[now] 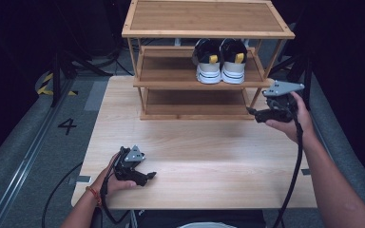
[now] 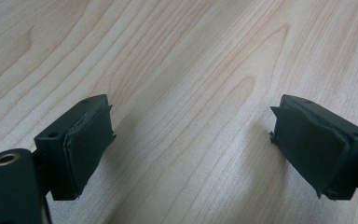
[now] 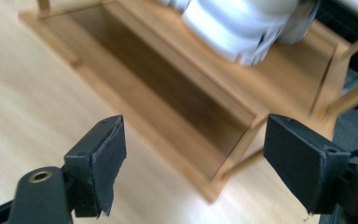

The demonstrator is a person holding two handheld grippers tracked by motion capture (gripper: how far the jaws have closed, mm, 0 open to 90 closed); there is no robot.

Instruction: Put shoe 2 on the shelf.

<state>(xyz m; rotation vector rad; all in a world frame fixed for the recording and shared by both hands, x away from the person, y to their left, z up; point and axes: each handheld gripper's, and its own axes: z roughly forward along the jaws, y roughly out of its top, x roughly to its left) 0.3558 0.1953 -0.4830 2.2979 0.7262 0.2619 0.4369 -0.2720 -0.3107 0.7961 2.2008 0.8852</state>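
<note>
A three-tier wooden shoe rack (image 1: 209, 18) stands at the back of the light wooden table (image 1: 209, 152). On its middle shelf sits a pair of black and white sneakers (image 1: 220, 61) with yellow heel tabs. My right gripper (image 1: 254, 114) hovers by the rack's front right leg, jaws open and empty. In the right gripper view, that gripper (image 3: 193, 158) faces the rack's bottom shelf (image 3: 177, 93), with a white sneaker sole (image 3: 242, 23) above. My left gripper (image 1: 147, 177) rests low near the table's front left. In the left gripper view it (image 2: 191, 140) stands open over bare wood (image 2: 191, 56).
Grey floor surrounds the table, with a "4" marking (image 1: 67, 125) and yellow-black tape (image 1: 45, 83) at the left. Dark stand legs (image 1: 57, 71) rise behind the table's left corner. A cable (image 1: 294, 166) trails from the right gripper along the forearm.
</note>
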